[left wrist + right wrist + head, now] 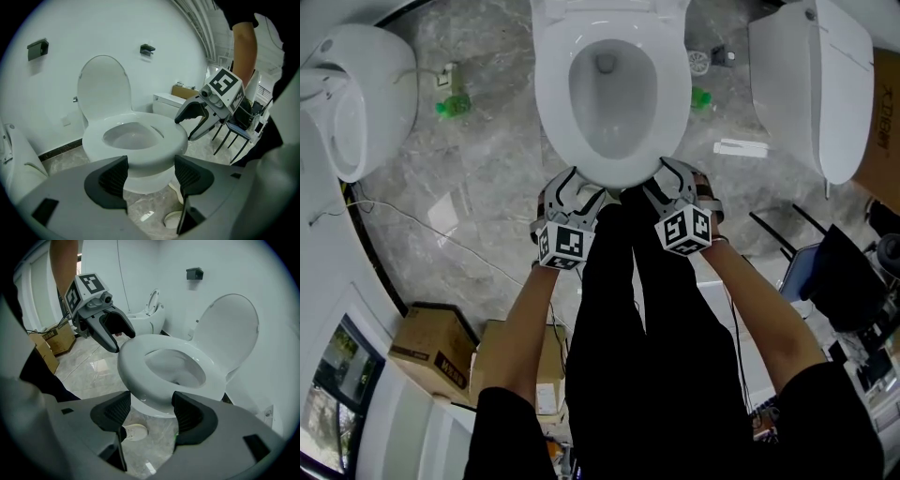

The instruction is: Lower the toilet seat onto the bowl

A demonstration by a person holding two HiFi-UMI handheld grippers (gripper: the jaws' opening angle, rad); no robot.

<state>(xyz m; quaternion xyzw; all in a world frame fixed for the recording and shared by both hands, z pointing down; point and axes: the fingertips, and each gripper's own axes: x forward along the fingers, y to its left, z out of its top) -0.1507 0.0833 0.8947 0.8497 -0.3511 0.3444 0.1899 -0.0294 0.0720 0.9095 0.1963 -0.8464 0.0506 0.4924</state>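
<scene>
Both left gripper (578,187) & right gripper (664,178) open, empty, at 6 o'clock; white oval plastic toilet seat (548,94) lies on white ceramic bowl (614,94): task approx. done.

Left grey-and-black two-jaw gripper (577,190) and right grey-and-black two-jaw gripper (672,180) side by side at centre, pointing far. Both jaw pairs wide apart, pads pressing nothing. Bare forearms (528,328) extended forward.

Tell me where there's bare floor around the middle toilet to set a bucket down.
Best patch: the bare floor left of the middle toilet, bordered by the green bottle, the left toilet and the cardboard boxes. One thin cable crosses it. The right side is crowded, with a white strip and another toilet.
</scene>
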